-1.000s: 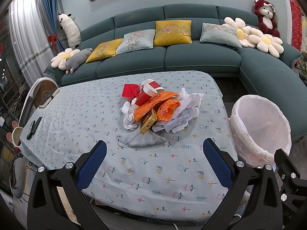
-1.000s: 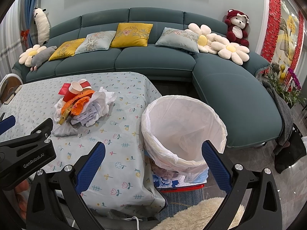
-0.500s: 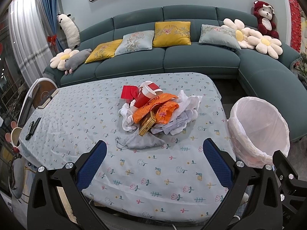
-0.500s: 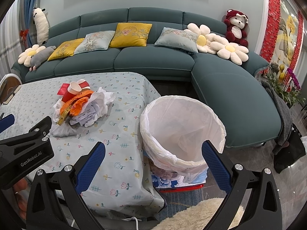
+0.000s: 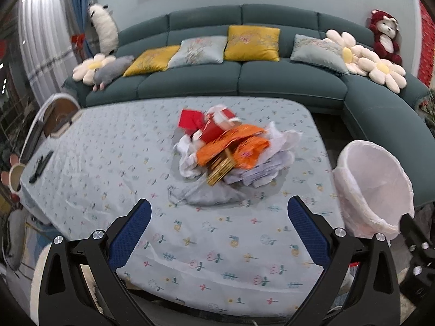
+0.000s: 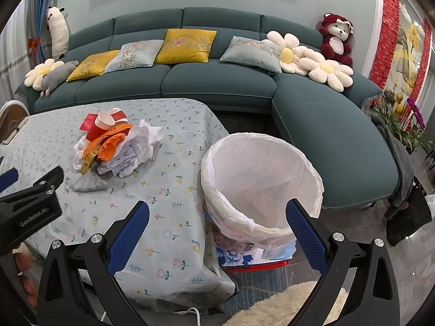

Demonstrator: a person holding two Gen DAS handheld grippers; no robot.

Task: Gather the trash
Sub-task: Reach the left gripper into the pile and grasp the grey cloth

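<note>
While the teal sectional sofa (image 6: pixel 217 87) fills the far side of the room, the work sits on the table (image 5: pixel 217 244) in front of it, under a pale blue flowered cloth. Off the table's right edge, on the floor, stands the lined waste bin (image 6: pixel 261 184), its white bag open and tilted toward the table. Near the table's middle lies the trash pile (image 5: pixel 231 149): crumpled white paper (image 5: pixel 282 138) on the bin side, orange wrappers (image 5: pixel 239 144) on top, red paper cups (image 6: pixel 106 125) at the sofa side, a grey cloth pouch (image 5: pixel 206 195) at the near edge of the heap, and a small gold box (image 5: pixel 220 168) wedged under the wrappers.

The left gripper (image 5: pixel 217 228) hovers over the table's near part, fingers spread wide and empty, aimed at the pile. The right gripper (image 6: pixel 214 231) is likewise spread and empty, straddling the table's right corner and the bin's rim.

Nothing appears collected yet, so the step looks like the first reach. It would go best by taking a loose outer piece, the pouch or the paper, rather than digging mid-heap; the cups could roll. Pinch above the cloth so it does not bunch, and carry low to the bin.
</note>
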